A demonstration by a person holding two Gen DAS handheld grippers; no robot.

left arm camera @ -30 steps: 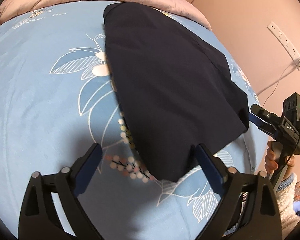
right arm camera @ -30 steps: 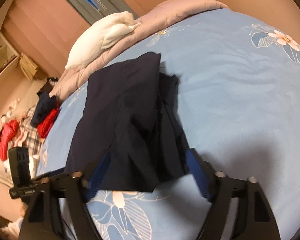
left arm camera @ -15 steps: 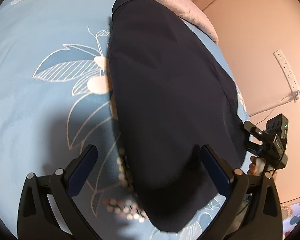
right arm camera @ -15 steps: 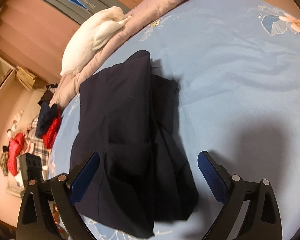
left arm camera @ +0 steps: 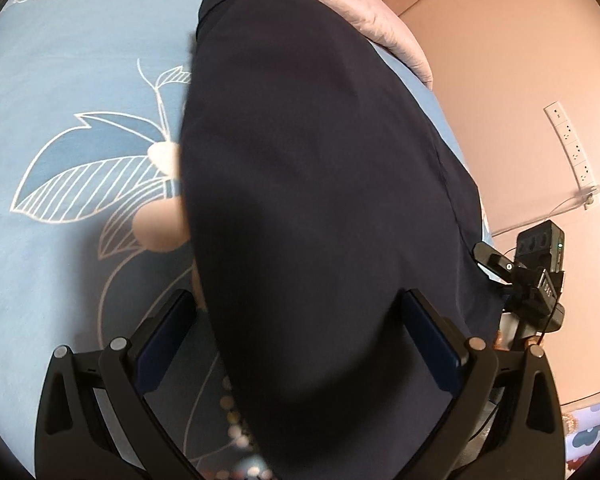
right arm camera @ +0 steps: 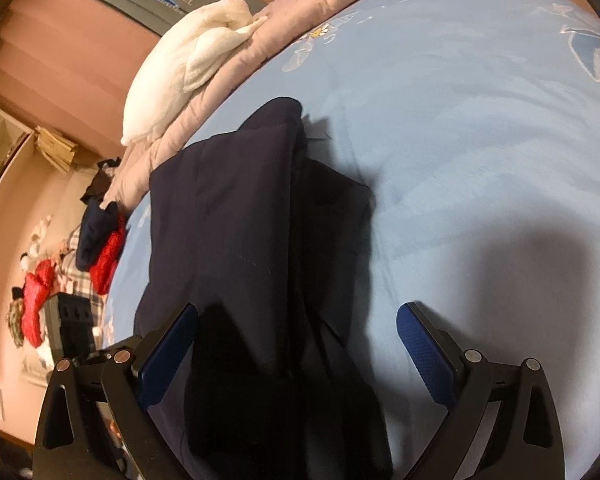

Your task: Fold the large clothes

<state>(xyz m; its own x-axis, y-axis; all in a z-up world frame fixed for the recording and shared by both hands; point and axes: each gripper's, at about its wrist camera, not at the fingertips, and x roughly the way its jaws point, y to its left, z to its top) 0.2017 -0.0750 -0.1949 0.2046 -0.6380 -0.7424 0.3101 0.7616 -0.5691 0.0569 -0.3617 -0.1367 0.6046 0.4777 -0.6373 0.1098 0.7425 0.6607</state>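
A dark navy garment (left arm camera: 320,200) lies folded lengthwise on the blue floral bedsheet (left arm camera: 60,80). My left gripper (left arm camera: 298,320) hovers open over its near end, the cloth running under the gap and not pinched by either pad. In the right wrist view the same garment (right arm camera: 240,240) shows layered folds along its right side. My right gripper (right arm camera: 298,340) stands wide open above it: the left pad (right arm camera: 168,344) is over the cloth, the right pad (right arm camera: 424,344) over bare sheet. Each gripper shows at the edge of the other's view, the right one (left arm camera: 528,280) and the left one (right arm camera: 76,320).
A pink quilt (right arm camera: 320,8) with a white fleece blanket (right arm camera: 188,60) bounds the far end of the bed. Red and dark clothes (right arm camera: 100,248) are piled beyond the bed's left side. A pink wall with a power strip (left arm camera: 572,152) stands close on the right.
Both grippers have moved forward and lower over the garment, which now fills more of each view. The right jaws have spread wider and no longer touch the cloth.
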